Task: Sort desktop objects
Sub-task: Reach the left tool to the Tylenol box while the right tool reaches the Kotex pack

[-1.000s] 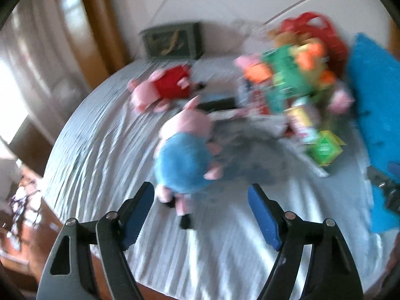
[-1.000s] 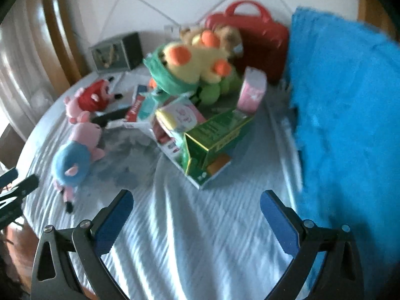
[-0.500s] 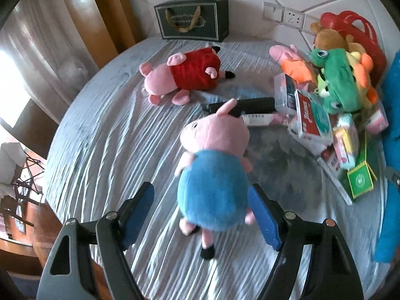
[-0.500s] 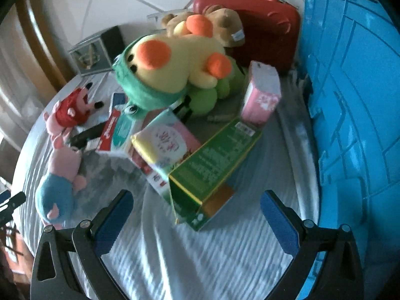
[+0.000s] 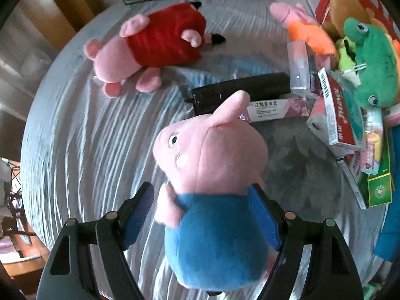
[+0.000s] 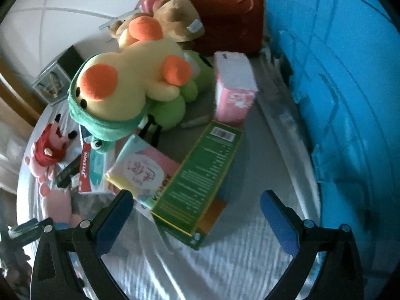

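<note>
Your left wrist view cuts off the lower body of the blue pig toy (image 5: pixel 212 200): its feet fall behind the tool frame and cannot be made out. Your right wrist view shows only a pink edge of that toy at the far left, blurred. The blue crate (image 6: pixel 337 100) runs out of frame on the right; its interior is not visible.

Blue pig toy: pink head, long snout pointing away from you, blue body, lying on the grey striped cloth (image 5: pixel 87 137). It sits between the blue pads of your left tongs (image 5: pixel 201 215). The right pad touches its body; the left pad stands just beside it with a gap, so the tongs are spread, not clamped.

Your right tongs (image 6: pixel 197 215) are spread wide with nothing between them, above the near end of the green box (image 6: pixel 200 175).

Count, left view: two pig toys plainly seen, including the red pig toy (image 5: pixel 152 47); one black bar (image 5: pixel 240 90). Right view: one yellow duck toy (image 6: pixel 130 85), one brown bear (image 6: pixel 175 20), one red case (image 6: pixel 225 12), one pink pack (image 6: pixel 235 90).
</note>
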`<state>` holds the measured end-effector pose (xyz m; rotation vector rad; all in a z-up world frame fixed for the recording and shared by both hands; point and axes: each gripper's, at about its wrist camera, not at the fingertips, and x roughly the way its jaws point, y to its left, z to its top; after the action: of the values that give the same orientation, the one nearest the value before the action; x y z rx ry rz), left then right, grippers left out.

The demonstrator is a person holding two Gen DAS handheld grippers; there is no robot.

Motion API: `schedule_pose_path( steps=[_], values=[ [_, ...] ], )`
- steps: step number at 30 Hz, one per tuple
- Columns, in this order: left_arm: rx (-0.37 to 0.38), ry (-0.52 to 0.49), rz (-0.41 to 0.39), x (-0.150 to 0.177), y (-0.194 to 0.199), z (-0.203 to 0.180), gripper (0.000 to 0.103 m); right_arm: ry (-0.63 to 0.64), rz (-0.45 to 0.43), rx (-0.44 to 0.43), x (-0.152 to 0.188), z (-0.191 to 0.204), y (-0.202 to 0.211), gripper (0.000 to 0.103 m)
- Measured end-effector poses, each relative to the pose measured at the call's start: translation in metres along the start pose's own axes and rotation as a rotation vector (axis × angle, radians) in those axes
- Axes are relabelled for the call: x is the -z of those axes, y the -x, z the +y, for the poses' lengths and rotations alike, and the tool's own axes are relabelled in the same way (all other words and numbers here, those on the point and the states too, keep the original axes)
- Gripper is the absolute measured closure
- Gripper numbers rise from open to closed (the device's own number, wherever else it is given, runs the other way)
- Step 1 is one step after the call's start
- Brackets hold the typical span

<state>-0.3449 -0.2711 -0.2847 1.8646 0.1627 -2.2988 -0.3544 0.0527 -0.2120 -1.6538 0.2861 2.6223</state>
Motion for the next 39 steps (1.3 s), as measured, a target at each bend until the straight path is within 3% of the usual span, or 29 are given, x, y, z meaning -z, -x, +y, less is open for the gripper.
schedule_pose_path(
  steps=[3, 5, 8, 9, 12, 15, 19, 22, 26, 30, 35, 39],
  values=[
    [0.042, -0.015, 0.05, -0.007, -0.016, -0.002, 0.025, 0.035, 0.022, -0.003, -0.005, 0.013, -0.009, 0.0],
    [0.049, -0.015, 0.051, -0.012, -0.016, -0.007, 0.025, 0.124, 0.026, -0.001, -0.007, 0.031, -0.013, 0.0],
    [0.017, -0.061, -0.053, -0.019, 0.01, -0.027, 0.025, 0.201, 0.033, -0.005, -0.009, 0.05, -0.021, 0.0],
    [0.042, -0.094, -0.113, -0.022, 0.027, -0.039, 0.025, 0.21, 0.034, -0.01, -0.01, 0.053, -0.023, 0.0],
    [0.156, -0.164, -0.182, -0.03, 0.05, -0.073, 0.025, 0.256, 0.031, -0.015, -0.014, 0.06, -0.029, 0.0],
    [0.186, -0.256, -0.179, -0.035, 0.043, -0.113, 0.025, 0.307, 0.049, 0.001, -0.021, 0.067, -0.041, 0.0],
    [0.249, -0.307, -0.106, -0.029, 0.02, -0.156, 0.025, 0.281, 0.045, 0.062, -0.028, 0.049, -0.044, 0.0],
    [0.174, -0.323, -0.101, -0.034, 0.004, -0.175, 0.025, 0.248, 0.041, 0.067, -0.034, 0.032, -0.04, 0.0],
    [0.198, -0.312, -0.113, -0.034, 0.003, -0.164, 0.023, 0.325, 0.057, 0.008, -0.032, 0.042, -0.041, 0.0],
    [0.164, -0.34, -0.123, -0.021, 0.007, -0.136, 0.023, 0.403, 0.087, -0.035, -0.026, 0.066, -0.056, 0.0],
    [0.13, -0.305, -0.072, -0.006, 0.003, -0.104, 0.023, 0.434, 0.159, -0.033, -0.018, 0.076, -0.085, 0.0],
    [0.141, -0.322, -0.137, -0.006, 0.028, -0.105, 0.023, 0.451, 0.187, 0.009, -0.013, 0.073, -0.096, 0.0]
  ],
)
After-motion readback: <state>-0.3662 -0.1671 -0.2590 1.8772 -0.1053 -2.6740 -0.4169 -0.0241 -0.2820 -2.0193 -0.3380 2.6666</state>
